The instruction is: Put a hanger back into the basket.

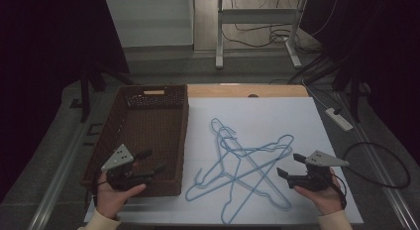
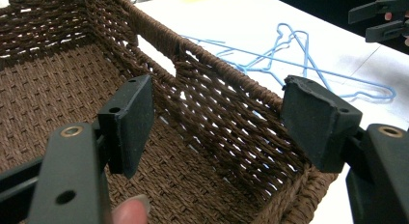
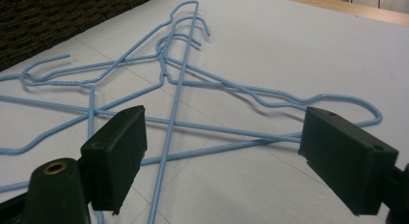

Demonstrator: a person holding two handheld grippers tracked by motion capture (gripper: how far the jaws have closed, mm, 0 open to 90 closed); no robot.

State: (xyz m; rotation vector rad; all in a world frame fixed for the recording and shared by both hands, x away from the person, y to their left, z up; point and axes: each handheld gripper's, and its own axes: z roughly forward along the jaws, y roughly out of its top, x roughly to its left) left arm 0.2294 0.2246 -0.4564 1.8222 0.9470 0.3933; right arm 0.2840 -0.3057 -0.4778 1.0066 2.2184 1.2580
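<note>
The left gripper [image 1: 151, 162] is held in the person's left hand [image 1: 115, 194] at the near end of the brown woven basket [image 1: 130, 174], its tip pointing forward and to the right over the basket's near right corner; its jaws stand wide apart with nothing between them, and in the left gripper view its pads [image 2: 131, 122] frame the basket's right wall [image 2: 226, 108] without touching it. The right gripper [image 1: 290, 165] sits in the right hand [image 1: 322, 194] near the table's right edge, pointing left toward the blue wire hangers [image 1: 242, 165]; its jaws are also spread open and grip nothing; in the right gripper view they hover above the hangers [image 3: 183, 89]. The hangers lie in a crossed, overlapping heap on the white table [image 1: 277, 116], just right of the basket, between the two grippers; both forearms come in low from the near edge, in pale sleeves.
</note>
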